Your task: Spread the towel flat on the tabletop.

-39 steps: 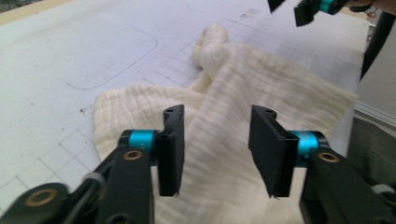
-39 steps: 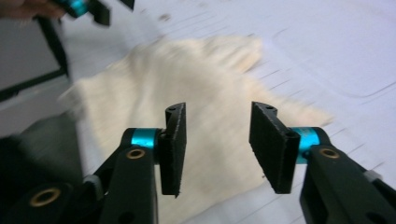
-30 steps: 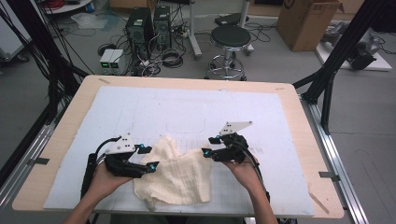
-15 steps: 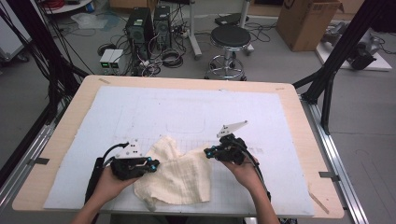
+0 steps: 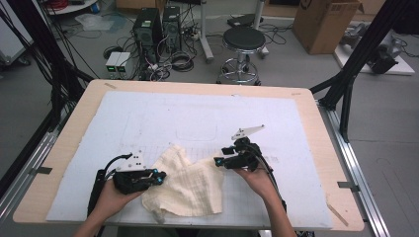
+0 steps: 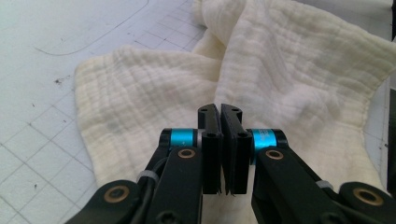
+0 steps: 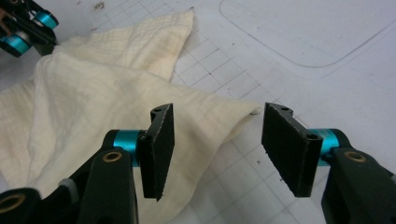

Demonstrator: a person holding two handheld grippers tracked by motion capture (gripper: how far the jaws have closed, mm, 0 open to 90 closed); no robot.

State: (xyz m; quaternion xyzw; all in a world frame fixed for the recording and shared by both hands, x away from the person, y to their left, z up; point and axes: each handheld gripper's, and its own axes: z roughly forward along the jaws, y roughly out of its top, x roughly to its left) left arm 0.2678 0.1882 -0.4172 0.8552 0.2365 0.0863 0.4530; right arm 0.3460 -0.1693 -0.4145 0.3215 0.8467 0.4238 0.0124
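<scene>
Both tongs are black. The left tongs (image 6: 223, 149) have flat ribbed pads, cyan collars behind them, brass pivot rivets and small screws. The right tongs (image 7: 217, 149) match, and above the cyan collars a pale three-cornered plate (image 5: 247, 132) tops them. Black cables (image 5: 101, 170) trail back along bare forearms.

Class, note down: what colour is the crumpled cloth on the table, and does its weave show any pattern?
The cloth is cream, with a fine crinkled grid weave, clearest in the left gripper view.
</scene>
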